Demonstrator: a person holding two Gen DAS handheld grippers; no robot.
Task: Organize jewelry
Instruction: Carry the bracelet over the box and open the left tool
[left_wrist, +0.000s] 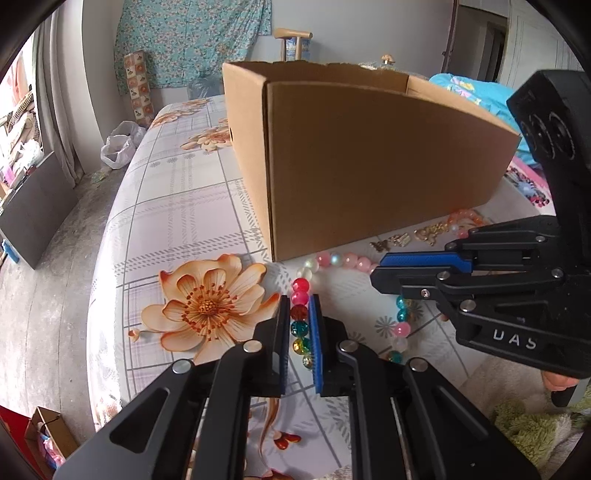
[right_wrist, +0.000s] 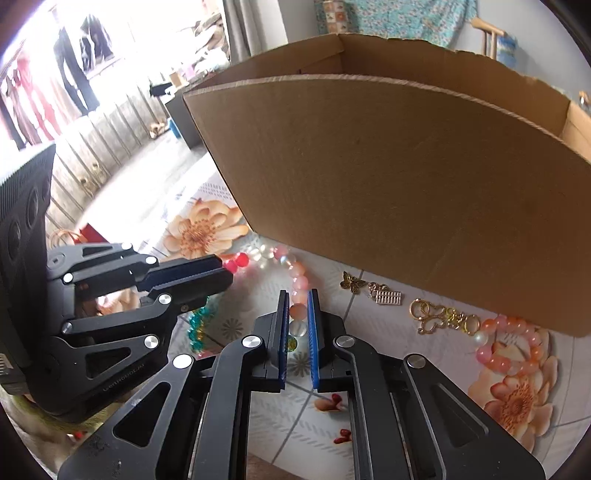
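A long multicoloured bead necklace (left_wrist: 334, 259) lies in a loop on the flowered tablecloth in front of a brown cardboard box (left_wrist: 369, 155). My left gripper (left_wrist: 299, 302) is shut on its red and teal beads. My right gripper (right_wrist: 297, 295) is shut on its pink beads (right_wrist: 297, 312); it shows from the side in the left wrist view (left_wrist: 376, 266). The left gripper shows in the right wrist view (right_wrist: 225, 271). Gold charms (right_wrist: 386, 295) and a gold brooch (right_wrist: 443, 317) lie by the box. A pink bead bracelet (right_wrist: 513, 343) lies at the right.
The box (right_wrist: 406, 192) is open-topped and stands close behind the jewelry. The table edge (left_wrist: 99, 280) drops to the floor on the left. A green fluffy cloth (left_wrist: 532, 432) lies at the near right. A blue patterned cloth (left_wrist: 476, 92) lies behind the box.
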